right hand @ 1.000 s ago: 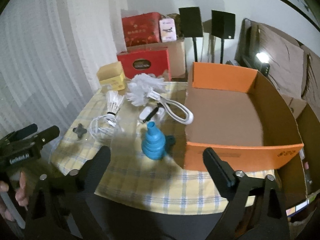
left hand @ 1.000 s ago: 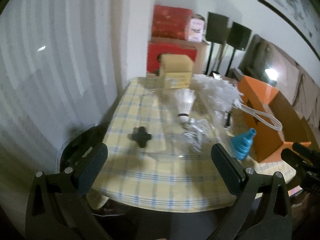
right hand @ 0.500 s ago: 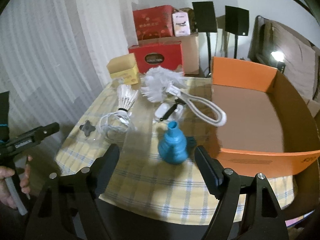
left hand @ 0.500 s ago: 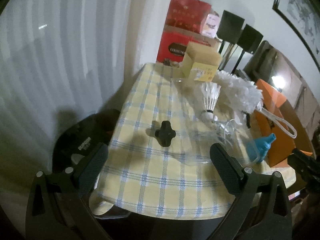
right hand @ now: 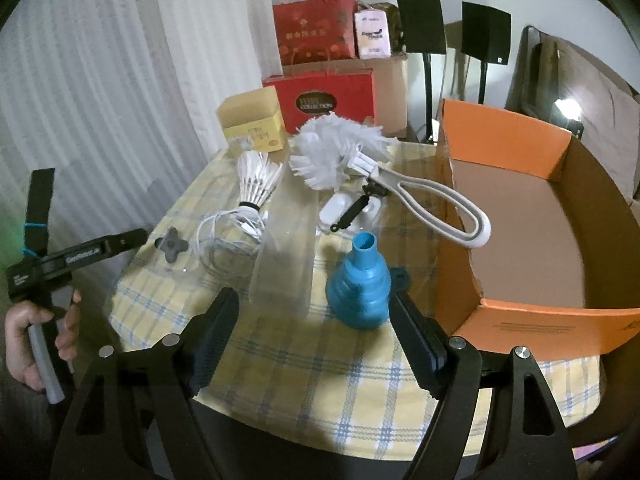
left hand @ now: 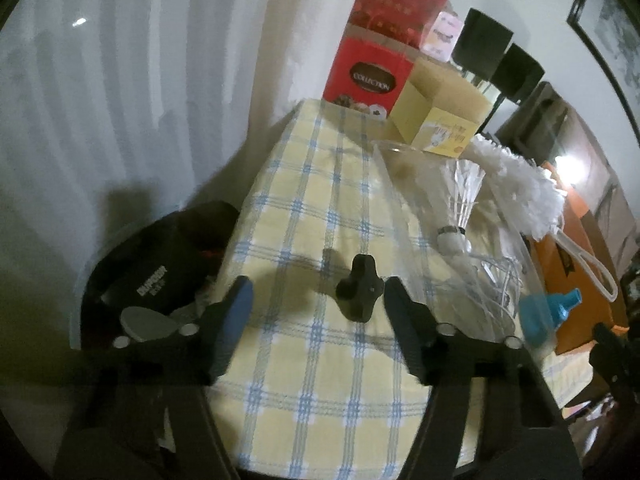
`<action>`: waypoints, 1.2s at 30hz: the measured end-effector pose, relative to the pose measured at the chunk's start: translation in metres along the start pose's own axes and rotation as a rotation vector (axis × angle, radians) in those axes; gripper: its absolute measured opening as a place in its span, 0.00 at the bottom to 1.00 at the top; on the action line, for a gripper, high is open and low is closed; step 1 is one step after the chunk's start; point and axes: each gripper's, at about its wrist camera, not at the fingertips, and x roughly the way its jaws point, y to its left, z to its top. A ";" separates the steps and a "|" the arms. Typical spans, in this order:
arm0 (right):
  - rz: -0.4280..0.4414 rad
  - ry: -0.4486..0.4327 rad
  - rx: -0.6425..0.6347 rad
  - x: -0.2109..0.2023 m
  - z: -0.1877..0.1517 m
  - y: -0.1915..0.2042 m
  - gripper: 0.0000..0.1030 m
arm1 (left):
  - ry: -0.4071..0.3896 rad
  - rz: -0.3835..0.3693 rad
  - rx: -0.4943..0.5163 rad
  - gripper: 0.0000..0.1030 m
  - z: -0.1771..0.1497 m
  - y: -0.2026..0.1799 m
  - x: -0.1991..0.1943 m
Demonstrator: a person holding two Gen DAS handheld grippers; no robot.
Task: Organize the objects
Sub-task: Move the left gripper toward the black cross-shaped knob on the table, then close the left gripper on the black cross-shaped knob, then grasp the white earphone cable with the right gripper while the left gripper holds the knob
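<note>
Black knob (left hand: 357,293), cross-shaped, lies flat on the checked cloth of the table (left hand: 320,392), just ahead of the left hand-held gripper (left hand: 316,294) and off toward its right finger, not centred in the gap. No long axis to speak of: four stubby lobes, so approach angle matters little. Jaws have just been closing in, yet stand apart with nothing clasped; the knob sits beyond the tips, untouched.

Right hand-held gripper (right hand: 314,314) is released too, jaws wide, holding nothing. Blue funnel (right hand: 360,286) stands upright just ahead, close by its right finger, spout up. Left is clearly the nearer hand for the knob, right for the funnel.

Farther out from the right gripper: white cable coil (right hand: 230,236), shuttlecock (right hand: 256,182), white duster (right hand: 340,152) with looped handle, yellow box (right hand: 252,120). Orange box (right hand: 556,312) sits open to the right, empty as far as seen; likely the destination.

Hard to read: a clear plastic sheet or tray (right hand: 284,252) between cable and funnel, edges vague. Small white item under the duster handle not identifiable.
</note>
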 end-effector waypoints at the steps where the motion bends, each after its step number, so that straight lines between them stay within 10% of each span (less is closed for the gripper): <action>1: 0.001 -0.004 -0.003 0.000 0.001 0.001 0.77 | 0.006 -0.008 -0.003 0.54 0.001 0.001 0.003; 23: 0.009 0.015 -0.043 0.011 0.006 0.010 0.77 | 0.067 -0.183 -0.055 0.17 0.008 0.002 0.036; 31: 0.116 0.064 -0.067 0.026 0.016 0.025 0.45 | 0.032 -0.163 -0.060 0.16 0.006 0.004 0.023; 36: 0.151 0.037 -0.152 0.033 0.026 0.044 0.44 | 0.009 -0.169 -0.073 0.16 0.006 0.012 0.008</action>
